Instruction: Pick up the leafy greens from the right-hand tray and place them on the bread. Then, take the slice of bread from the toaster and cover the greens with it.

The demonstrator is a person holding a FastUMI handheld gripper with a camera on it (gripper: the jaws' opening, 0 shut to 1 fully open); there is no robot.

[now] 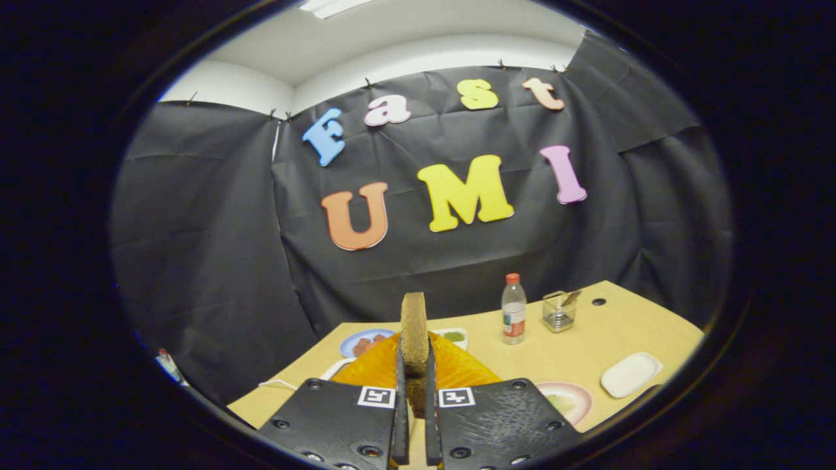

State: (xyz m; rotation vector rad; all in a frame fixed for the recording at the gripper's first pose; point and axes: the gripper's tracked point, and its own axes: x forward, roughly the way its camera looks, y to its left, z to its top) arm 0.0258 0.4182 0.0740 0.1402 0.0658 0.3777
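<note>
A small plate with reddish pieces is being seen far left on the table, beyond the fingers. Just right of it, the slice of bread is being held upright, edge-on, clamped between both fingers of the gripper; fingers are pressed close together on its lower part. An orange shape, probably the toaster, is sitting directly behind and below the slice, so the bread is judged to be just lifted clear of it. A small white dish holding something green is lying beyond it. Further right, a bottle with a red cap and a wire basket are standing near the table's far edge. A round plate is being partly hidden beside the right finger; whether the greens and base bread are on it cannot be told. A white tray is lying furthest right.

Step in hand: slice being carried to cover the greens. Grip should be kept firm, slice tilted flat before lowering, and edges aligned over the lower bread before release.
</note>
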